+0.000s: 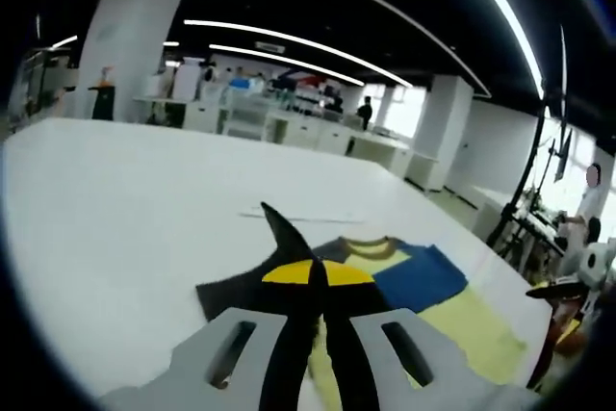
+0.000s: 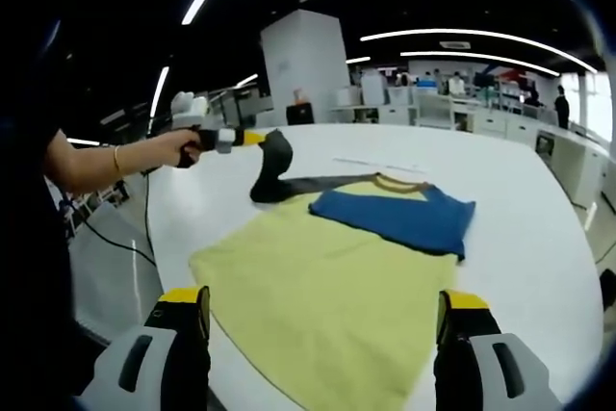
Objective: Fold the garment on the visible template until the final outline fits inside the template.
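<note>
Pinched shut on the dark sleeve (image 2: 272, 168), our left gripper (image 2: 258, 140) lifts that cloth off the white table (image 2: 539, 228) at about ten o'clock in the right gripper view. Our right gripper (image 2: 322, 320) hangs wide, holding nothing, over the yellow hem. We see the garment (image 2: 327, 281) lying mostly flat, its blue sleeve (image 2: 399, 217) already folded inward. It looks light and limp, so we judge edges or corners the best holds.
</note>
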A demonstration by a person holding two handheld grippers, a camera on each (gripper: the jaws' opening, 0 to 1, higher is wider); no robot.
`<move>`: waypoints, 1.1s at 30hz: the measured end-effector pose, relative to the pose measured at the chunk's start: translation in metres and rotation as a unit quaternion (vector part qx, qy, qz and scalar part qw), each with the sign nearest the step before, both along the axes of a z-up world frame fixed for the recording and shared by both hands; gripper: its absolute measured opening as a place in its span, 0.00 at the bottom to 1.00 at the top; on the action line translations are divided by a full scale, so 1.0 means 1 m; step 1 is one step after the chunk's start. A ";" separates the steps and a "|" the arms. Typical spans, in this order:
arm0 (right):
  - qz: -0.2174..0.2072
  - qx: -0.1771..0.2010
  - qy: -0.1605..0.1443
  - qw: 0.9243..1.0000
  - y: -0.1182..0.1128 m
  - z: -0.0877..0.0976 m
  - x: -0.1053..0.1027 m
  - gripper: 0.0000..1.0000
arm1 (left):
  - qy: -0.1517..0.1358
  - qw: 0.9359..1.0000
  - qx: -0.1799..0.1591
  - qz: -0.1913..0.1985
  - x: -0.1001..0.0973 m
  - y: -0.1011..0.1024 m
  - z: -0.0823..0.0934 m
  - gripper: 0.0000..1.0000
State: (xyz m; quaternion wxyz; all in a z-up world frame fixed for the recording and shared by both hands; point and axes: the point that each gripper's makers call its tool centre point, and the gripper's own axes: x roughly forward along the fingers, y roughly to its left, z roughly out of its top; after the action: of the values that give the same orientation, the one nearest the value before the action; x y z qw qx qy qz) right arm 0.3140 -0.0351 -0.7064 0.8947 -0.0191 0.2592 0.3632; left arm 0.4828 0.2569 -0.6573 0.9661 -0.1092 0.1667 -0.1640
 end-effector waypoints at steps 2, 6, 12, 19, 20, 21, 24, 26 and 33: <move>-0.001 -0.001 0.001 1.000 -0.001 -0.001 0.000 0.97 | -0.001 1.000 -0.005 -0.004 0.002 -0.007 0.001 0.00; -0.004 0.001 0.000 1.000 -0.003 0.000 0.000 0.97 | -0.007 1.000 -0.006 -0.015 0.006 -0.021 0.005 0.00; -0.006 0.001 0.002 1.000 -0.004 -0.002 -0.001 0.97 | -0.014 0.999 -0.017 -0.029 0.011 -0.044 0.009 0.00; -0.012 0.002 0.004 1.000 -0.008 -0.003 -0.001 0.97 | -0.018 0.998 -0.036 -0.045 0.020 -0.065 0.012 0.00; -0.013 0.001 0.004 1.000 -0.008 -0.004 -0.001 0.97 | -0.020 0.998 -0.038 -0.047 0.022 -0.068 0.013 0.00; -0.014 0.001 0.005 1.000 -0.009 -0.004 -0.002 0.97 | -0.021 0.998 -0.040 -0.049 0.022 -0.071 0.014 0.00; -0.016 0.002 0.006 1.000 -0.011 -0.006 -0.002 0.97 | -0.024 0.997 -0.046 -0.054 0.024 -0.078 0.016 0.00; -0.019 0.003 0.007 1.000 -0.012 -0.007 -0.002 0.97 | -0.025 0.997 -0.048 -0.057 0.027 -0.084 0.016 0.00; -0.022 0.005 0.010 1.000 -0.012 -0.008 -0.003 0.97 | -0.026 0.996 -0.053 -0.070 0.030 -0.105 0.013 0.00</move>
State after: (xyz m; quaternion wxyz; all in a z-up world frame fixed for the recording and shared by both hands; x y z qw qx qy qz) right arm 0.3111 -0.0470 -0.7145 0.9002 -0.0049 0.2663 0.3447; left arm 0.5132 0.1518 -0.6441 0.9492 -0.1437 0.1401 -0.2422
